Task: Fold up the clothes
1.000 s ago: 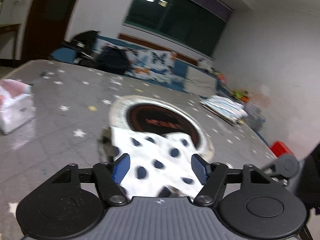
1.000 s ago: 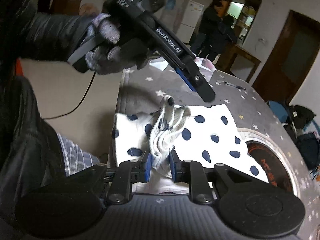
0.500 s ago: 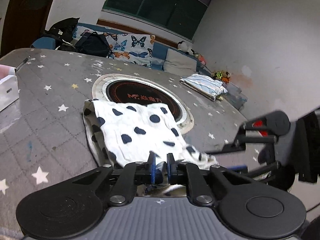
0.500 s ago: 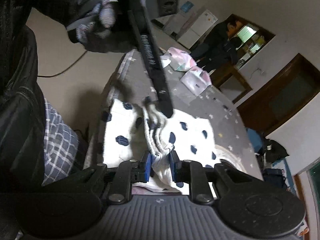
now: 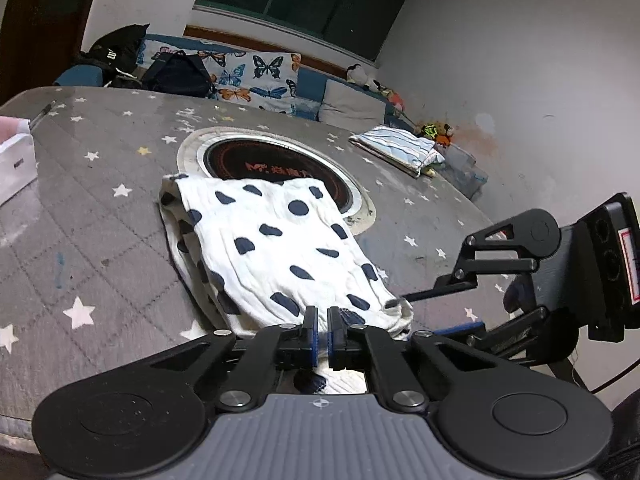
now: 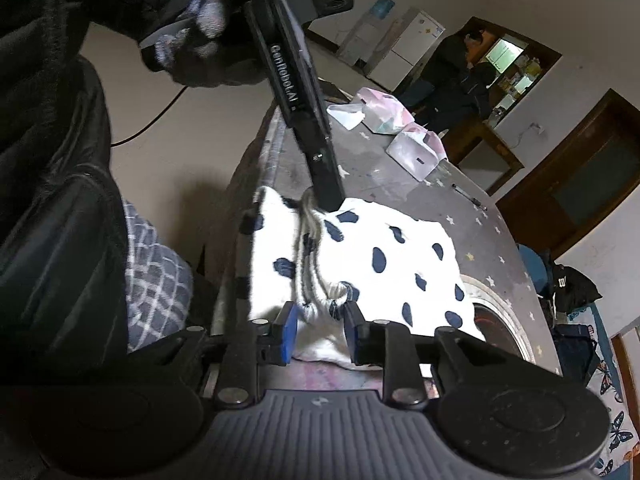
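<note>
Spotted garment (image 5: 276, 248) on table (image 5: 100, 240): left hand-held gripper (image 5: 322, 330) has just pinched its near hem, right hand-held gripper (image 6: 318, 330) just parting, releasing the bunched edge.

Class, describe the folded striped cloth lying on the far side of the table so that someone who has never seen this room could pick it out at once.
Start at the big grey star-patterned table with the round black cooktop set in its middle. Look past the cooktop to the table's far right edge, near the sofa: the folded striped cloth lies there. Its pale blue and white stripes set it apart from the white garment with dark spots at the near edge.
</note>
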The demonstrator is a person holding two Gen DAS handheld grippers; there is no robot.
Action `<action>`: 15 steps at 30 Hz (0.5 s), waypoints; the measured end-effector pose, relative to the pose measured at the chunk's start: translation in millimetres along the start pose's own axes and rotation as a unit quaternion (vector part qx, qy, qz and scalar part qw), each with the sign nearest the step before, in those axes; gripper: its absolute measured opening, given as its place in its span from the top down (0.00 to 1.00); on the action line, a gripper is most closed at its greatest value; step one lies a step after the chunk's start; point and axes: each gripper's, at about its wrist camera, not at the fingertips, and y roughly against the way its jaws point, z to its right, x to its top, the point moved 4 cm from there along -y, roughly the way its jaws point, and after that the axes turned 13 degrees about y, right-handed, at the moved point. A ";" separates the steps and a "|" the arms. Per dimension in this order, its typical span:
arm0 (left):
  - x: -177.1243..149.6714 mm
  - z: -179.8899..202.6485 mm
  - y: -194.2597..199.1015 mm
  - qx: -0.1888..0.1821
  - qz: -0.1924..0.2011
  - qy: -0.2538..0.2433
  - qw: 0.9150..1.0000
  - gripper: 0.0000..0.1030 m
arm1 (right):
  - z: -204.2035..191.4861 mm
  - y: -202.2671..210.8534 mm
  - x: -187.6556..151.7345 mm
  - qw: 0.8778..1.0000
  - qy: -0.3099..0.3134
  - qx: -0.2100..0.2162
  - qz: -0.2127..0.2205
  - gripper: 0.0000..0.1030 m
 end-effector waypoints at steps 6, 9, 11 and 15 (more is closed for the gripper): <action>16.9 13.7 12.2 -0.014 0.040 -0.019 0.999 0.93 | 9.9 17.0 -1.0 0.999 -0.044 0.015 0.010 0.73; 26.3 15.2 5.0 -0.019 0.052 -0.014 0.998 0.93 | 20.9 24.2 0.2 0.997 -0.076 0.009 0.022 0.73; 28.8 15.2 -4.4 -0.022 0.048 -0.009 0.999 0.93 | 30.8 22.8 0.3 0.994 -0.103 -0.001 0.026 0.73; 22.5 10.9 -25.3 -0.019 0.024 0.000 1.000 0.93 | 49.6 16.3 -0.9 0.987 -0.155 -0.022 0.029 0.74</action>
